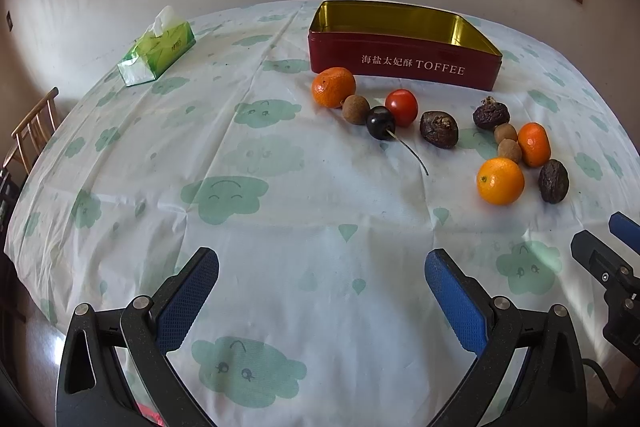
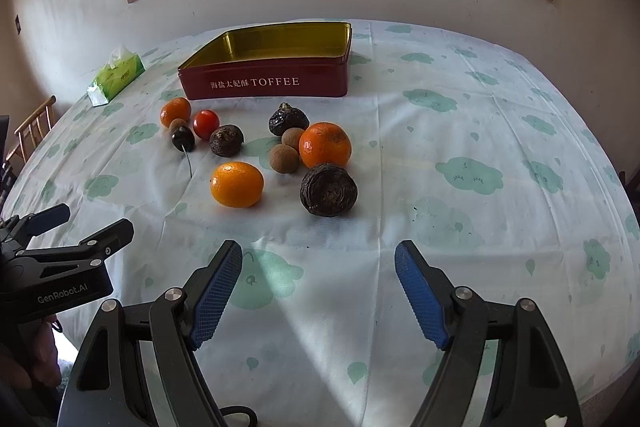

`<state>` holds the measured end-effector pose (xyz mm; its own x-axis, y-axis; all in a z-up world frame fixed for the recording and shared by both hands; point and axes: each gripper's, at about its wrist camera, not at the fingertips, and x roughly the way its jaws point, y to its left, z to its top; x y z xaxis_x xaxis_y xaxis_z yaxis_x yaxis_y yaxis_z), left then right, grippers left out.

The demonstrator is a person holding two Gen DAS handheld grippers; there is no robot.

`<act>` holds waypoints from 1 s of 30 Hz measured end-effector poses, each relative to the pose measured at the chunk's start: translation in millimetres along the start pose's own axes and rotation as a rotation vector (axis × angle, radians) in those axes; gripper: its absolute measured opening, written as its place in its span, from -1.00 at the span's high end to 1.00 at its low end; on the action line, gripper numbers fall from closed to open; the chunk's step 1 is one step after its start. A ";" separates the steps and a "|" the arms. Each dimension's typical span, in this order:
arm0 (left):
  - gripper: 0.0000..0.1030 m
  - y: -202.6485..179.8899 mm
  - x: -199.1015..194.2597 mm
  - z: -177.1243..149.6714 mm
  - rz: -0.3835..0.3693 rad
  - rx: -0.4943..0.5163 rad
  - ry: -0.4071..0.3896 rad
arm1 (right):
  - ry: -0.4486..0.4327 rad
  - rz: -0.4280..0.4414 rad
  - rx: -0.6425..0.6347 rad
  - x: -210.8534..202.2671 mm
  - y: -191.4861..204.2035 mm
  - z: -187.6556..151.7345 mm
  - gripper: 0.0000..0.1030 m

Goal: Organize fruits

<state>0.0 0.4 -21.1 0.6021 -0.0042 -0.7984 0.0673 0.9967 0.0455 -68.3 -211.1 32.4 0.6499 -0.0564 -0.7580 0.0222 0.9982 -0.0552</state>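
An open red toffee tin (image 1: 404, 65) (image 2: 264, 85) with a gold, empty inside stands at the far side of the table. In front of it lie loose fruits: three oranges (image 1: 500, 181) (image 2: 237, 184), a red tomato (image 1: 401, 107) (image 2: 206, 124), a dark cherry with a stem (image 1: 381, 123) (image 2: 183, 139), small brown longans (image 2: 283, 158), and dark wrinkled water chestnuts (image 1: 438, 129) (image 2: 328, 189). My left gripper (image 1: 322, 263) is open and empty, near the front of the table. My right gripper (image 2: 319, 257) is open and empty, just short of the nearest orange and chestnut.
A green tissue pack (image 1: 157, 50) (image 2: 116, 77) lies at the far left of the table. A wooden chair (image 1: 32, 129) stands off the table's left edge. The white wall and window are behind the table. The cloud-print cloth (image 1: 280, 211) covers the table.
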 end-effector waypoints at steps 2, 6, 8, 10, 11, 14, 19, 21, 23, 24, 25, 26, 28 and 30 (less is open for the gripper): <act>-0.98 -0.1 0.0 0.1 0.000 -0.001 0.000 | 0.000 0.000 0.000 0.2 -0.2 0.1 -0.48; -0.98 -0.8 0.3 -0.3 0.000 -0.002 0.003 | 0.003 0.002 0.002 0.8 -0.5 -0.4 -0.46; -0.98 -1.4 0.7 -1.1 0.000 -0.003 0.003 | 0.002 0.001 0.003 0.7 -0.8 -0.1 -0.46; -0.98 -1.4 0.8 -0.9 -0.001 -0.002 0.004 | 0.002 0.003 0.005 1.3 -1.3 0.1 -0.46; -0.98 -1.4 0.8 -0.9 0.000 -0.002 0.005 | 0.005 0.004 0.009 2.4 -2.2 -0.1 -0.46; -0.98 -3.0 2.0 -2.4 -0.002 0.000 0.006 | 0.017 0.011 0.024 6.5 -4.9 -1.3 -0.45; -0.98 -5.8 6.3 -2.6 -0.005 0.005 0.019 | 0.035 0.000 0.020 11.6 -7.6 1.6 -0.43; -0.98 -6.0 7.1 -1.7 -0.011 0.004 0.019 | 0.049 0.004 0.012 17.1 -9.1 5.3 -0.42; -0.98 -6.9 7.3 -1.3 -0.007 0.007 0.017 | 0.065 0.012 0.004 23.0 -8.5 6.8 -0.24; -0.98 -6.8 7.8 0.0 -0.009 0.006 0.019 | 0.074 0.017 0.001 26.9 -9.2 8.6 -0.18; -0.98 -7.0 8.8 1.1 -0.012 0.006 0.024 | 0.081 0.020 0.001 30.4 -8.8 9.0 -0.17; -0.98 -7.9 10.2 1.7 -0.014 0.009 0.027 | 0.087 0.021 0.003 33.5 -11.8 11.4 -0.17; -0.96 -9.7 13.4 4.3 -0.014 0.015 0.036 | 0.094 0.018 0.005 38.9 -12.8 13.8 -0.17; -0.86 -12.8 15.1 6.6 -0.023 0.026 0.038 | 0.095 0.015 0.003 43.6 -14.4 18.0 -0.16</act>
<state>13.5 -13.0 -29.7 0.5695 -0.0238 -0.8216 0.1021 0.9939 0.0420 -26.6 -227.6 11.8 0.5750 -0.0428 -0.8170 0.0153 0.9990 -0.0416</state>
